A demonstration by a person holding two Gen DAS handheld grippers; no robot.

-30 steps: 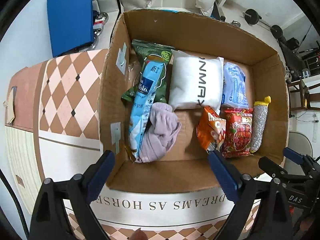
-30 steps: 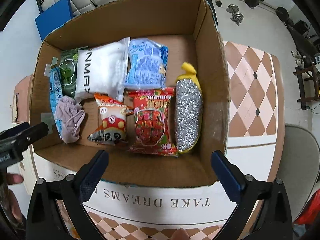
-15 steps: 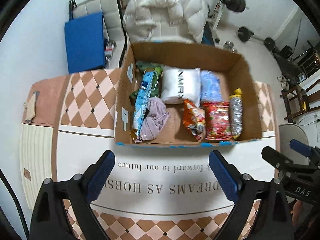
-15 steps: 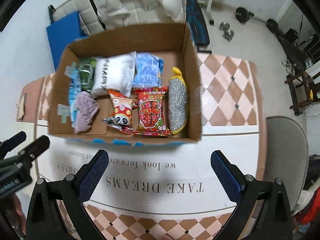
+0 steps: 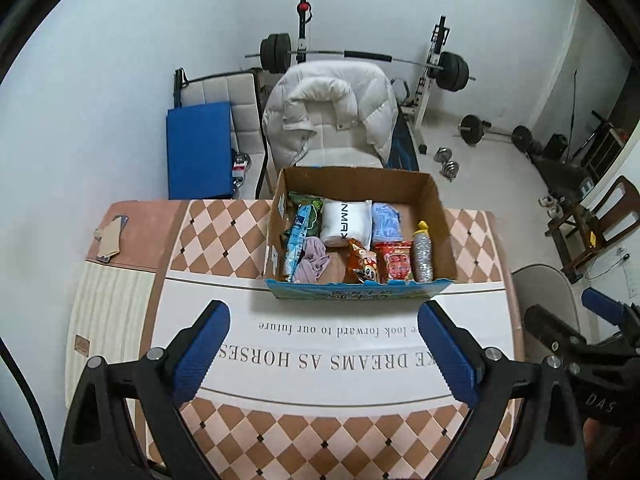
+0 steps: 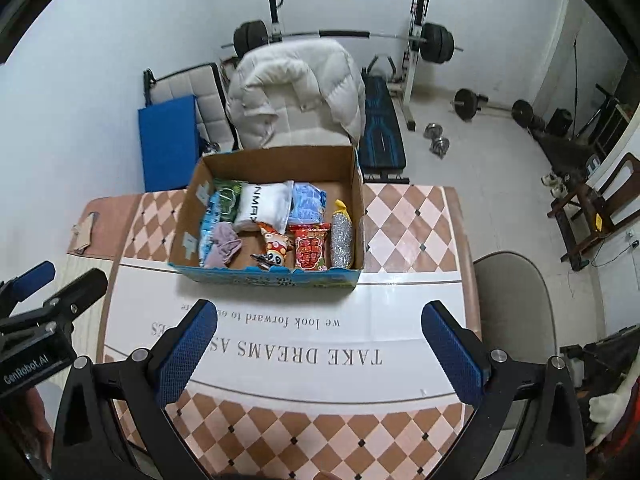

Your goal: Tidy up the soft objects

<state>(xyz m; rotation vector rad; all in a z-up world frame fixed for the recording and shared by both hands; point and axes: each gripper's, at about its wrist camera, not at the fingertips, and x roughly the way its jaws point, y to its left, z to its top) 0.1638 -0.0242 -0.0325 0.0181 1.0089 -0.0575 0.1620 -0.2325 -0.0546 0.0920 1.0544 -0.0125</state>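
Claws farther from box.

The left hand-held gripper is held level with its blue-padded fingers spread wide, and nothing is gripped between them. The right hand-held gripper is held beside it in the same forward pose, its fingers likewise spread wide and unloaded.

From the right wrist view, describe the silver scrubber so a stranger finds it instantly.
Find the cardboard box on the checkered table. The scrubber lies along its right wall, beside the red snack packet. Only it is glittery silver mesh with a yellow tip.
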